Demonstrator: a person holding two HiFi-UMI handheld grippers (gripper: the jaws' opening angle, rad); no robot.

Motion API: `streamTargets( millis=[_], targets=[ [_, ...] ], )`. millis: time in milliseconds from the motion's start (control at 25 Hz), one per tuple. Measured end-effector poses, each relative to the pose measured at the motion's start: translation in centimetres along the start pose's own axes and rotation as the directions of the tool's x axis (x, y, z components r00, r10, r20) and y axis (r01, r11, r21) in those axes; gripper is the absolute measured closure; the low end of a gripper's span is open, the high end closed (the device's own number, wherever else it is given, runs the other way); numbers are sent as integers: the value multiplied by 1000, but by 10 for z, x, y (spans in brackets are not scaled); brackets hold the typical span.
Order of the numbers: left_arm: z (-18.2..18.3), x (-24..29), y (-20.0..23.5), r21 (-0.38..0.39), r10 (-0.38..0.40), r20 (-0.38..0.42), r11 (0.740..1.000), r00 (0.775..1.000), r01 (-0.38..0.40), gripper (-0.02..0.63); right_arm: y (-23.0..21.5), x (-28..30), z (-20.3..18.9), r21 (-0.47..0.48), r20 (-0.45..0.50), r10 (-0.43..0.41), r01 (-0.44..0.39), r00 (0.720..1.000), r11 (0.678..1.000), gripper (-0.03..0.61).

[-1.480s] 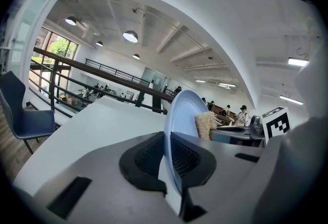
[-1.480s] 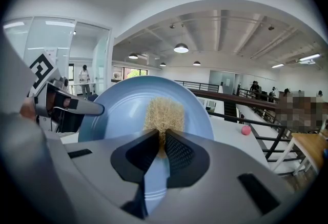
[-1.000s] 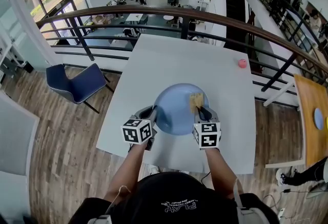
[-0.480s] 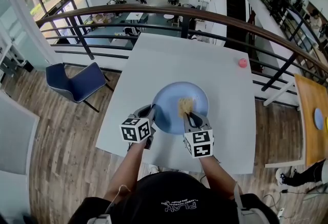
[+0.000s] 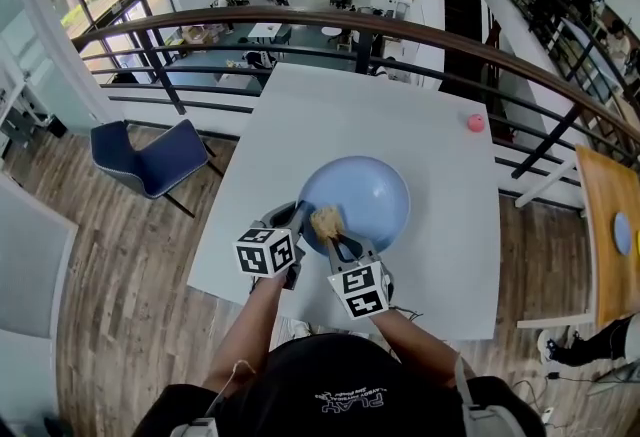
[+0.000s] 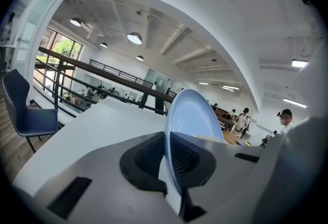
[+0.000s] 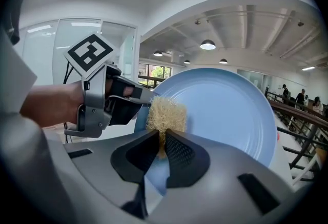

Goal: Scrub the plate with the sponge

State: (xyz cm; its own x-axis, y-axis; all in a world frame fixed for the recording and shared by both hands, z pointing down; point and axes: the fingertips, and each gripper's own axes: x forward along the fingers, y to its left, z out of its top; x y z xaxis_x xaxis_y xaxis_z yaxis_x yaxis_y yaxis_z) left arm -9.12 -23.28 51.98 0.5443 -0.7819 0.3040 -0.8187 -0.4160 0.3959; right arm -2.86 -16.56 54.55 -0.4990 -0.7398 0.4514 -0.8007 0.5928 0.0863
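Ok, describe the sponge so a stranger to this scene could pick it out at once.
Find the white table by the railing, then the pale blue plate at its near half, its left rim clamped in the left gripper. The sponge lies against the plate's near-left part, pinched in the right gripper: the only tan, stringy tuft, unlike the small smooth pink ball far right.

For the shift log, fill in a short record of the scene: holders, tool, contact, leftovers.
plate: light blue, tilted up over white table
left hand-held gripper: shut on plate's rim
right hand-held gripper: shut on sponge
sponge: tan, fibrous, against plate's face near its held rim
other: pink ball at table's far right
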Motion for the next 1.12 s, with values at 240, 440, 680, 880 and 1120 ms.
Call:
streamTargets(
  millis=[240, 440, 680, 880, 1120],
  targets=[
    [-3, -3, -2, -7, -4, -2, 1000, 1000, 4, 589, 11, 10, -8, 0, -25, 26, -26, 999, 1000, 534],
    [-4, -3, -3, -5, -6, -8, 1000, 1000, 6, 589, 8, 16, -10, 5, -26, 24, -24, 999, 1000, 534],
    [-3, -2, -6, -11, -9, -7, 1000, 1000, 9, 589, 2, 13, -12, 17, -27, 17, -17, 999, 1000, 534],
    [-5, -1, -8, -17, -15, -6, 1000, 1000, 15, 589, -7, 10, -21, 34, -31, 8, -7, 999, 999, 534],
    [-5, -3, -9, -32, -21, -4, 999, 1000, 21, 588, -23, 3, -31, 47, -48, -28, 30, 998, 998, 534]
  ],
)
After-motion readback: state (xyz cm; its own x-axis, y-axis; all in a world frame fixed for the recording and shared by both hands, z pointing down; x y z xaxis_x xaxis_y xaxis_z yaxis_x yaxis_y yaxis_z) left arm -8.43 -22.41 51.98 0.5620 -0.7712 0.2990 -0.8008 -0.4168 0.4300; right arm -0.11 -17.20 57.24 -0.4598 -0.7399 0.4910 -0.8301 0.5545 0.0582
